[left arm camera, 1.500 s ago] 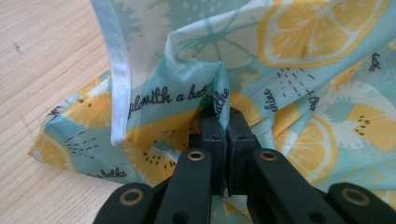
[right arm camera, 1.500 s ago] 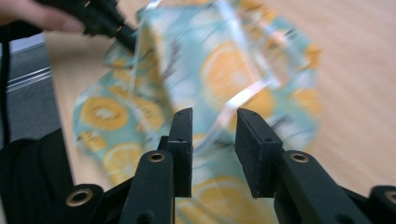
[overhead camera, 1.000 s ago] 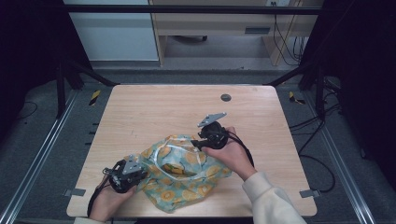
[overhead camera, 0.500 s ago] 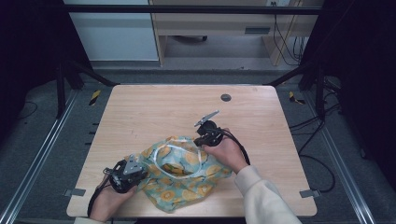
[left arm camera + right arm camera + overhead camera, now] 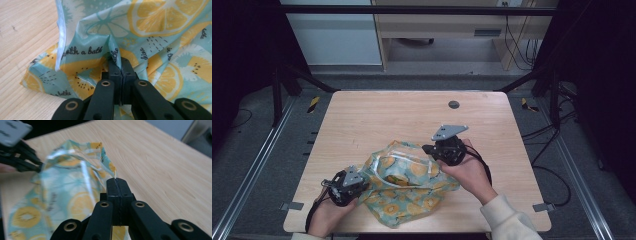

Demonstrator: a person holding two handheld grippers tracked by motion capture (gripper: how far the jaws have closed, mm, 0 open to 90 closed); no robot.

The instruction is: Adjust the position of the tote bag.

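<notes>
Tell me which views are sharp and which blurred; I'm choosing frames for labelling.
High view: evenly lit, sharp on the table, dark around it. Left gripper view: crisp, the print on the lemon-print bag is readable. Right gripper view: the bag and the left gripper are smeared at left, while the right gripper stays sharp.

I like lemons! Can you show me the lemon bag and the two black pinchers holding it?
lemon bag [image 5: 422, 202]: high view, its printed front.
left gripper [image 5: 119, 63]: left gripper view, its closed jaw tips.
right gripper [image 5: 116, 185]: right gripper view, its closed jaw tips.
</notes>
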